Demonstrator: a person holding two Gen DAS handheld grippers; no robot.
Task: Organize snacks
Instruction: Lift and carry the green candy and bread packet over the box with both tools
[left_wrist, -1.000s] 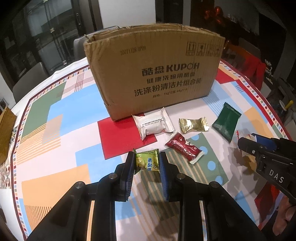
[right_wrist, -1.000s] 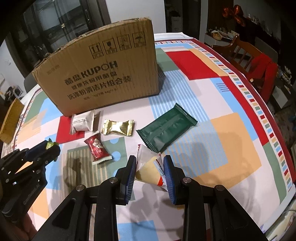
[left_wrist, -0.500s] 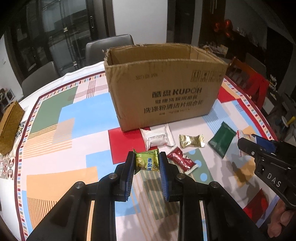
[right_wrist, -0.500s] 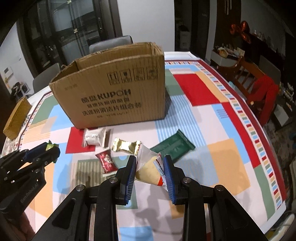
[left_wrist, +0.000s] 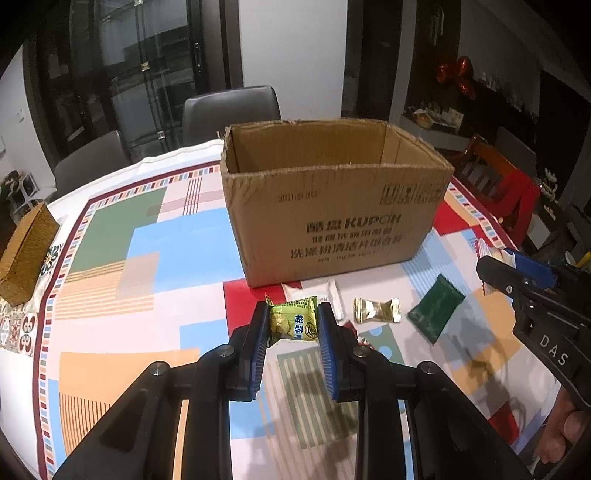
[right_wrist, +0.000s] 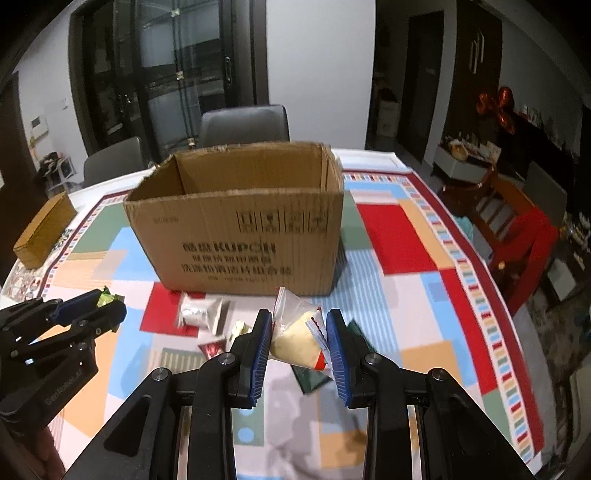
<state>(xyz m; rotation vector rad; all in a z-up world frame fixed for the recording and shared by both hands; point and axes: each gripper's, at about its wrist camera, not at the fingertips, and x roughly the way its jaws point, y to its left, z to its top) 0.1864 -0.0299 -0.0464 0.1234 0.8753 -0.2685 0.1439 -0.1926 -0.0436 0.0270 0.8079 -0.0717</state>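
Observation:
An open cardboard box (left_wrist: 332, 218) stands on the patterned table; it also shows in the right wrist view (right_wrist: 236, 236). My left gripper (left_wrist: 292, 325) is shut on a green-yellow snack packet (left_wrist: 293, 324), held above the table in front of the box. My right gripper (right_wrist: 299, 336) is shut on a clear packet with a pale cake (right_wrist: 297, 334), also raised before the box. On the table lie a gold candy (left_wrist: 376, 310), a dark green packet (left_wrist: 436, 308), a white packet (right_wrist: 201, 312) and a red packet (right_wrist: 210, 347).
A woven brown box (left_wrist: 22, 251) sits at the table's left edge. Grey chairs (left_wrist: 231, 110) stand behind the table and a red wooden chair (right_wrist: 517, 236) to the right. The right gripper (left_wrist: 517, 277) shows at the right of the left wrist view.
Both grippers have risen with their packets, so the box's open top and inside now show. The snacks on the table have not moved.

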